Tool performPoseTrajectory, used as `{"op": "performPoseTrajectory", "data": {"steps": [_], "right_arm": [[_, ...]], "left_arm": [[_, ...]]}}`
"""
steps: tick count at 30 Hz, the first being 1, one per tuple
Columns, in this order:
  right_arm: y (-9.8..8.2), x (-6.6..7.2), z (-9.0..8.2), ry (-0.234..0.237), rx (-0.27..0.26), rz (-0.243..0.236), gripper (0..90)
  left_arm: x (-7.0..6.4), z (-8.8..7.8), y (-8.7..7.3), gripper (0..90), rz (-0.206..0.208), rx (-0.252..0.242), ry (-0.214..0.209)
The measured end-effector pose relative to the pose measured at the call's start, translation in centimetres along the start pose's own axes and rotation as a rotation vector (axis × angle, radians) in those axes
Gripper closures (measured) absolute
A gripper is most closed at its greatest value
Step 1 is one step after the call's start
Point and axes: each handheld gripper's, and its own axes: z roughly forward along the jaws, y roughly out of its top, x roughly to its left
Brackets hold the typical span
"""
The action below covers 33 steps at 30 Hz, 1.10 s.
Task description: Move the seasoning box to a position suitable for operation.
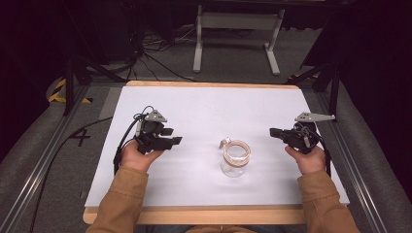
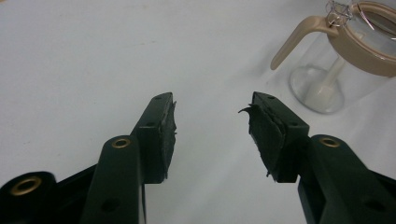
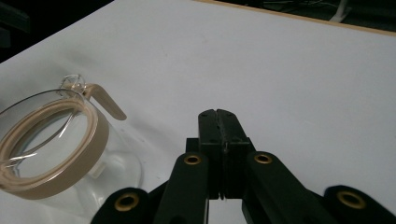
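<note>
- Tan-sleeved forearms are reaching in over the near wooden edge of the table (image 1: 204,87), each hand carrying a gripper, with the glass pitcher (image 1: 235,159) as the landmark between them.
- Left gripper (image 1: 165,138) is hovering to the left of the pitcher, its jaws spread wide with nothing between them; the pads (image 2: 167,135) are looking frayed and torn at the edges.
- Right gripper (image 1: 282,133) is hovering to the right of the pitcher, jaws pressed together on nothing, tips pointing toward it.
- Pitcher is standing upright on the white sheet near the table's middle, clear-walled, with a beige rim band (image 3: 60,154) and a beige handle (image 2: 299,39) sticking out on its far-left side.
- Judging the risk: smooth glass could be slipping between worn pads, and a sideways nudge from the closed right jaws could be tipping or sliding it.
- Nothing is lying on the sheet between either gripper and the pitcher; beyond the table's far edge, cables and a white frame leg (image 1: 198,43) are sitting on the floor, well clear.
</note>
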Motion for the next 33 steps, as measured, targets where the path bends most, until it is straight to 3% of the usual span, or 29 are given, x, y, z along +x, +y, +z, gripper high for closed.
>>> {"op": "performPoseTrajectory", "data": {"steps": [5, 8, 14, 19, 25, 33], "right_arm": [[0.0, 0.6, 0.3, 0.031, 0.057, -0.046, 90.0], [0.0, 1.1, 0.8, 0.04, 0.092, -0.078, 90.0], [-0.3, 2.0, 1.5, 0.052, 0.136, -0.116, 90.0], [-0.7, 2.5, 2.0, 0.072, 0.16, -0.124, 90.0], [-1.2, 3.5, 2.8, 0.111, 0.204, -0.169, 89.9], [-1.7, 4.4, 3.4, 0.15, 0.231, -0.173, 89.9]], "left_arm": [[-0.2, 0.1, 0.1, 49.9, -0.001, -0.001, -0.005], [-0.3, 0.2, 0.2, 49.8, 0.028, 0.004, -0.004], [-0.5, 0.4, 0.5, 49.9, 0.024, -0.001, -0.013], [-0.5, 0.8, 0.6, 49.9, 0.025, 0.005, -0.026], [-0.7, 1.1, 1.0, 50.0, 0.035, 0.003, -0.036], [-0.8, 1.5, 1.3, 50.3, 0.045, 0.007, -0.048]]}}
